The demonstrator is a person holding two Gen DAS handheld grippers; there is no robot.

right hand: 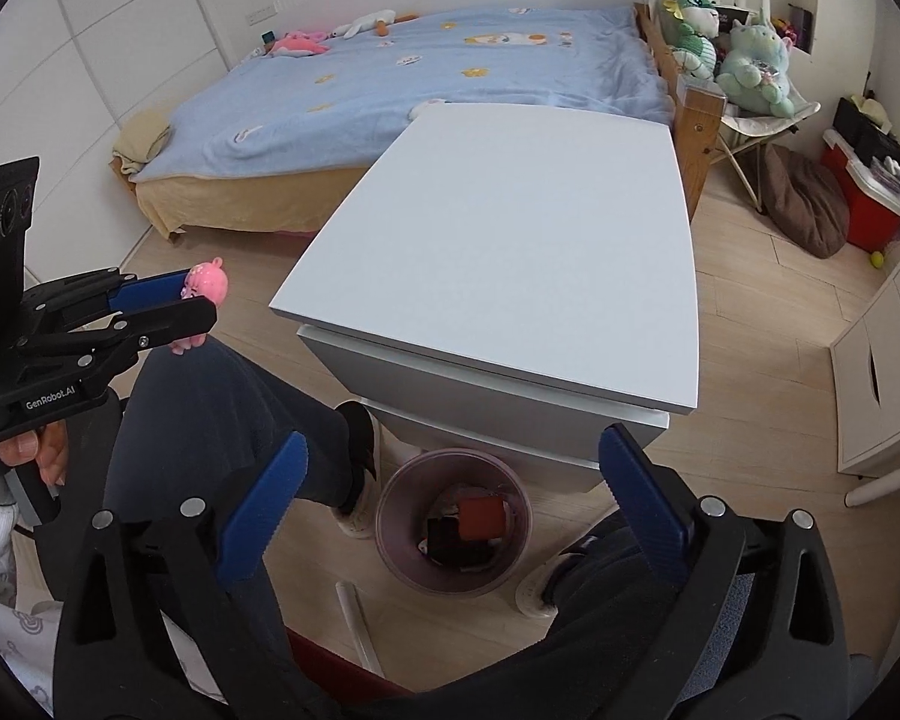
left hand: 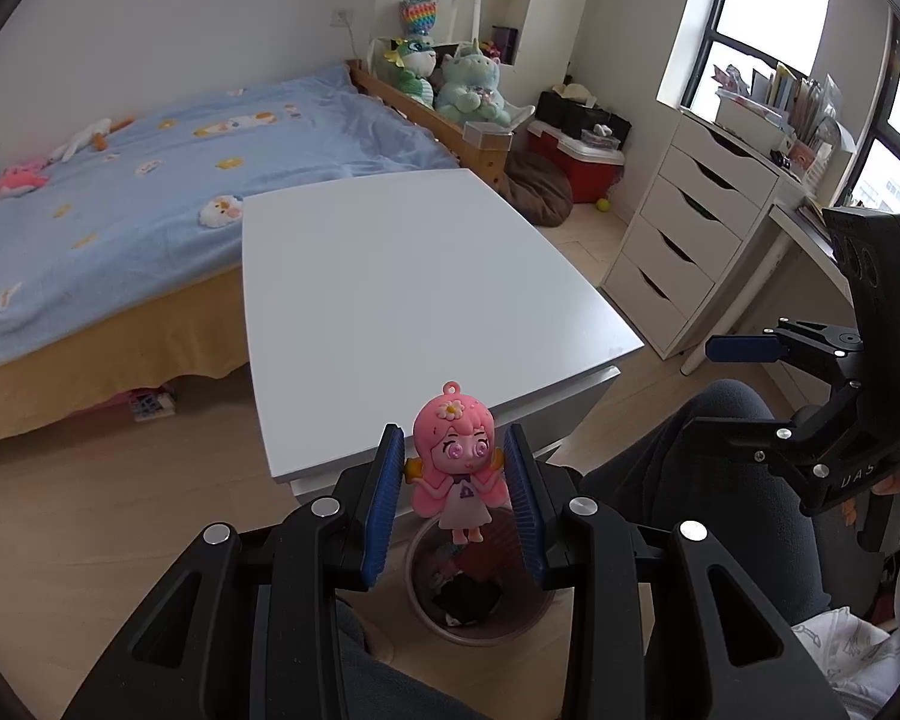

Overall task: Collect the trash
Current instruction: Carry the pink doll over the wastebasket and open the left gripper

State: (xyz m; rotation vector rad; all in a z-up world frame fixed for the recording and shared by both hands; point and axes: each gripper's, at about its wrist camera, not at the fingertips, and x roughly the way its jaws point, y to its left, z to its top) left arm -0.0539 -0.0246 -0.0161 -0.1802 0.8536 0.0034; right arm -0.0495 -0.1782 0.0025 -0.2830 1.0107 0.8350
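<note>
The left gripper (left hand: 455,498) has its blue fingers (left hand: 384,510) clamped on a pink-haired doll charm (left hand: 455,462), gripping it by the sides so the figure stands upright between them, face toward the camera, loop at the top of its head. From the right wrist view the same charm (right hand: 205,285) shows pinched at the tip of the left gripper (right hand: 195,300), held over the person's dark-trousered knee (right hand: 210,396).

The right gripper (right hand: 450,504) holds nothing; its fingers (right hand: 264,510) are spread wide, and no object lies between them.

Below both grippers a round waste bin (right hand: 390,546) stands on the wooden floor (left hand: 90,510), just beside the near edge of the white desk (right hand: 510,240). It already contains a red piece (right hand: 480,519) and something black (right hand: 444,540). In the left wrist view the charm hangs directly above the bin (left hand: 426,618).

The desk top (left hand: 402,300) is bare. Past its far edge lies a bed (left hand: 150,180) with a light blue blanket, and stuffed animals (left hand: 468,84) sit at its foot. A white chest of drawers (left hand: 690,222) stands off the desk's right side, beneath the window.
</note>
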